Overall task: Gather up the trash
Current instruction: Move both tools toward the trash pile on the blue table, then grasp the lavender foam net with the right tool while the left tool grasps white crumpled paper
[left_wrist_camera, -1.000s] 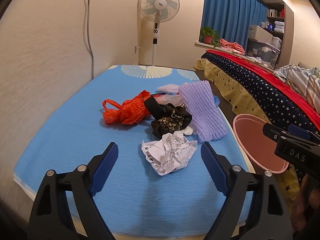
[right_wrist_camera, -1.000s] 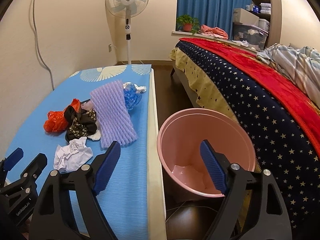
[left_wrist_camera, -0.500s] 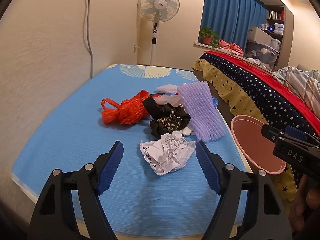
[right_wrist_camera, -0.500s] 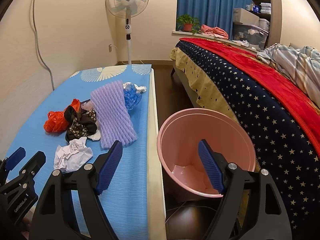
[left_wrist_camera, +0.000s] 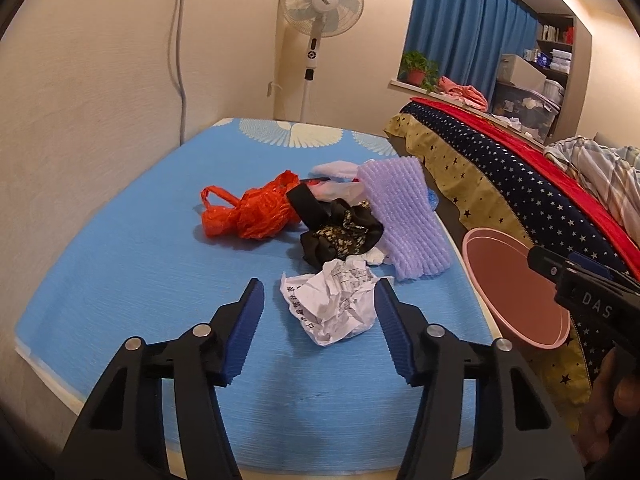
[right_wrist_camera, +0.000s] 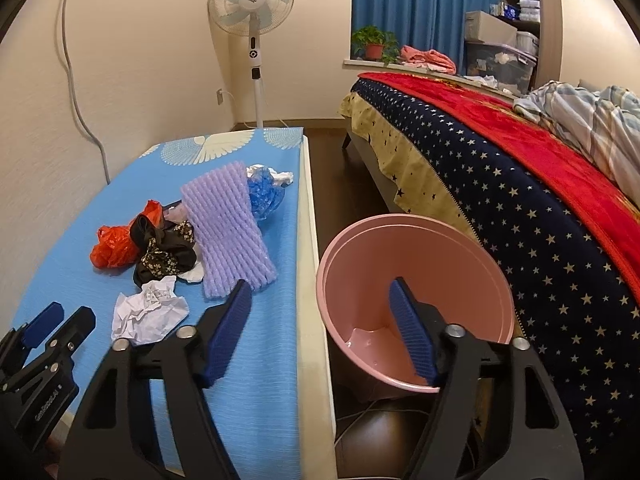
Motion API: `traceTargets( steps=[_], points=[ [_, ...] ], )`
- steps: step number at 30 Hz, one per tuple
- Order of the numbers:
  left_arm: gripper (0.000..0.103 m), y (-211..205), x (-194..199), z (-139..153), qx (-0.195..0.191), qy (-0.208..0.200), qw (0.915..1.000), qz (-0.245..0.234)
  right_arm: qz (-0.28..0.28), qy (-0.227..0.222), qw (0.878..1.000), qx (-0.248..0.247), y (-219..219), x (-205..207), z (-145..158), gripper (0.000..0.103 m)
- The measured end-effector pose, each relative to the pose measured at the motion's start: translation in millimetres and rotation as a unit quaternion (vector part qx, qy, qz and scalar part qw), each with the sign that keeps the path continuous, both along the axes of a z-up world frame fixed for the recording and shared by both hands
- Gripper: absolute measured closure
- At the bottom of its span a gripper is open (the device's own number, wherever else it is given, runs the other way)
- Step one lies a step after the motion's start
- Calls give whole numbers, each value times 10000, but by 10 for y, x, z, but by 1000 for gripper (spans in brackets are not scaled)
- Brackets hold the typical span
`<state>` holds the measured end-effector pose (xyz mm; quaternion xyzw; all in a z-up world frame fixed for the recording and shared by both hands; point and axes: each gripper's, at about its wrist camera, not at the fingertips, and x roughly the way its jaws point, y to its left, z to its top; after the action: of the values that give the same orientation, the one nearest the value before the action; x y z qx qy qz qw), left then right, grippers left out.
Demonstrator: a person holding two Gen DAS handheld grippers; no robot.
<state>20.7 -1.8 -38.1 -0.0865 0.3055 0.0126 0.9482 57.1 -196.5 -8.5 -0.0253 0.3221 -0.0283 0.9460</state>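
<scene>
A crumpled white paper ball (left_wrist_camera: 334, 300) lies on the blue mat (left_wrist_camera: 132, 276), just ahead of my open, empty left gripper (left_wrist_camera: 320, 300). Behind it lie a black flowered cloth (left_wrist_camera: 340, 236), an orange plastic bag (left_wrist_camera: 252, 214) and a purple foam net sleeve (left_wrist_camera: 404, 224). In the right wrist view the paper ball (right_wrist_camera: 148, 310), the purple sleeve (right_wrist_camera: 230, 236) and a blue plastic wad (right_wrist_camera: 262, 196) show on the mat. The pink bin (right_wrist_camera: 416, 280) stands on the floor beside the mat. My right gripper (right_wrist_camera: 320, 296) is open and empty, above the mat's edge and the bin.
A bed with a starred navy and red cover (right_wrist_camera: 520, 184) runs along the right. A standing fan (left_wrist_camera: 320, 12) is by the far wall. A cable (left_wrist_camera: 180, 48) hangs down the left wall. A dark round object (right_wrist_camera: 384, 436) lies on the floor under the bin.
My left gripper has moved forward toward the paper ball and its jaws have narrowed somewhat. My right gripper has stayed nearly still, its jaws slightly narrower.
</scene>
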Motion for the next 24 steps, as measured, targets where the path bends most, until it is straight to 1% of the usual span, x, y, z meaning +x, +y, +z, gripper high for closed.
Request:
traceTargets(
  steps=[2,4,7,9,11,14,18,21,22,24],
  points=[
    [48,34,44,-44,-119,65,9999,63,65,33,10000,50,6,28,-16,46],
    [51,42,94,-102,-183,156,9997,91,95,96,9998,147,-4,80,-36,52],
    [53,54,162,-181,-238,267,9993,144,124,145,9991,370,-38,159,-53,56],
    [58,72,234,-258,-288,402,9986,205,167,141,9985,495,-46,221,-55,56],
    [61,103,291,-309,-389,494,9977,265,242,154,9978,593,-44,303,-70,56],
    [61,147,380,-381,-562,604,9959,358,368,303,9956,801,-40,483,-141,56],
    [61,162,461,-446,-712,699,9942,393,473,494,9936,904,-9,678,-253,54],
    [61,158,499,-449,-746,709,9939,390,521,626,9920,968,9,837,-353,51],
    [61,157,514,-455,-759,732,9937,383,545,684,9912,998,19,892,-391,49],
    [60,163,554,-491,-816,836,9924,380,577,785,9897,1047,31,984,-450,49]
  ],
)
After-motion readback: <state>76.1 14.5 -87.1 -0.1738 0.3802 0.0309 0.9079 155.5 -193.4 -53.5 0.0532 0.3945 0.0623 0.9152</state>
